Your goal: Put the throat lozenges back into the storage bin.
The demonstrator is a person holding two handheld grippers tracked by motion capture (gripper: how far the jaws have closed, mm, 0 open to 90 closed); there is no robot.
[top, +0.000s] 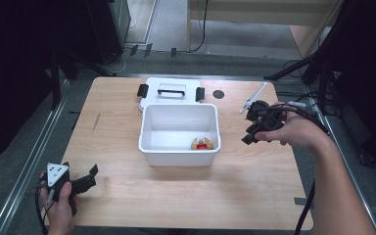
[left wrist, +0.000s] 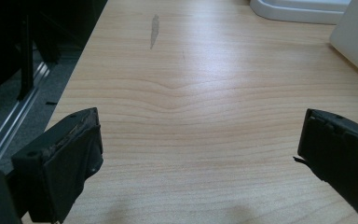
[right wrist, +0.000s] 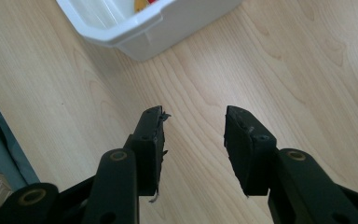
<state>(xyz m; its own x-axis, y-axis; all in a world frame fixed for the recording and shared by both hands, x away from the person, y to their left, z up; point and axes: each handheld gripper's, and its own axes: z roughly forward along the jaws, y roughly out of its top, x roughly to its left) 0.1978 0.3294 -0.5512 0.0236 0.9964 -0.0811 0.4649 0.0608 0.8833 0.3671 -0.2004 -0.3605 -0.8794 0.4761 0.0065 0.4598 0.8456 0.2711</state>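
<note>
I see the white bin (top: 179,134) standing near the middle of the table (top: 127,196), with a small yellow-and-red item (top: 201,143) lying on its floor, close to the front right corner. I cannot tell what that item is. Behind the bin, touching or just behind its far wall, lies the white lid (top: 171,90) with a handle bar on top and a black clasp at each end.

My right tool (top: 249,136) hangs above the table just right of the bin, gripped in the right hand (top: 298,129). In the right gripper view its jaws stand parted by a modest gap with bare wood between them, holding nothing, and the bin's corner (right wrist: 140,32) lies ahead of them.

My left tool (top: 90,176) sits at the near left corner of the table, well apart from the bin, in the left hand (top: 58,208). Its jaws stand wide apart over bare wood, empty.
</note>
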